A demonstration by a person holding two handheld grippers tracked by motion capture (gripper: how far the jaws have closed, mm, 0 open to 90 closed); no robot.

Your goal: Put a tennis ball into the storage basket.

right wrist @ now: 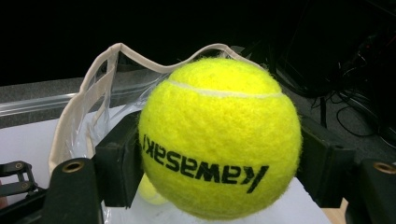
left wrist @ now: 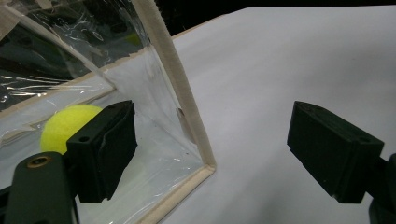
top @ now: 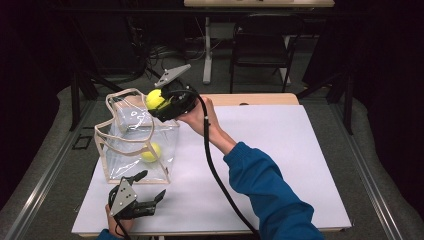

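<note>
The right gripper [top: 162, 104] holds a yellow tennis ball [right wrist: 219, 137] over the open top of the clear bag [top: 127, 150], which stands near the left edge of the white table [top: 280, 165]. Its jaws are clamped on the ball's two sides, squeezing the felt. A second ball [top: 151, 152] already lies on the floor of the bag. The main risk is a bad drop: the bag's soft top rim and loose handles [right wrist: 88, 88] sag into the opening, so a ball let go off centre could strike the rim, bounce out and roll away across the table, or tip the light bag over. Landing on the ball already inside the bag could also make it bounce back up. The left gripper [top: 145, 187] sits low at the bag's near corner with its jaws wide apart, holding nothing; one jaw seems to rest against the bag's clear wall, though contact is hard to judge through the plastic, so the bag is not really steadied.
</note>
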